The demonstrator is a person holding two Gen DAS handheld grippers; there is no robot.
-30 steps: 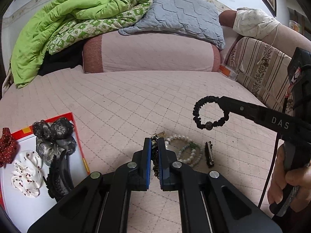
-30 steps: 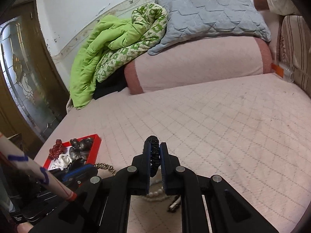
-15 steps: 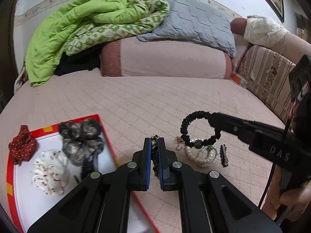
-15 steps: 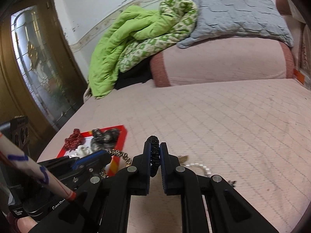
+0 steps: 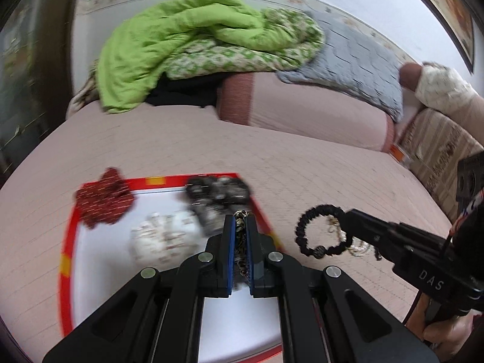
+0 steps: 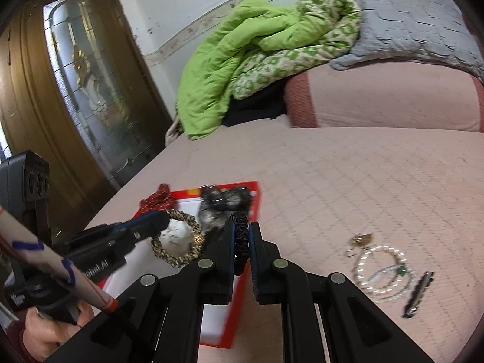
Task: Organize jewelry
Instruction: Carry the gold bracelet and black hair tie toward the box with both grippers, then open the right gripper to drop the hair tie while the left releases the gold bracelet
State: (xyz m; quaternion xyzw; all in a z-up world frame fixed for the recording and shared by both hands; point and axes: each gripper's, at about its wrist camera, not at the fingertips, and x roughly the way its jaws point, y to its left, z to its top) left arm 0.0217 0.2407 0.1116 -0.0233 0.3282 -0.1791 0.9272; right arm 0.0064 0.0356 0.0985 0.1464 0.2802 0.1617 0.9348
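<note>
My left gripper [image 5: 240, 220] is shut on a gold-and-black braided bracelet [image 6: 177, 243] and holds it above the red-rimmed white tray [image 5: 65, 242]. My right gripper [image 6: 241, 227] is shut on a black beaded bracelet [image 5: 321, 231] and holds it in the air near the tray's right edge. In the tray lie a red scrunchie [image 5: 103, 199], a white scrunchie [image 5: 163, 237] and a dark grey scrunchie [image 5: 217, 193]. A pearl bracelet [image 6: 382, 269], a gold piece [image 6: 361, 239] and a black hair clip [image 6: 419, 293] lie on the bed to the right.
The tray sits on a pink quilted bedspread [image 5: 211, 148]. A green blanket [image 5: 181, 39], a grey pillow [image 5: 357, 60] and a pink bolster [image 5: 302, 109] are at the back. A wooden glass door [image 6: 75, 90] stands at the left.
Both grippers have swung left with their bracelets. The left one is now over the tray, and the right one has come to the tray's edge, away from the pearl bracelet.
</note>
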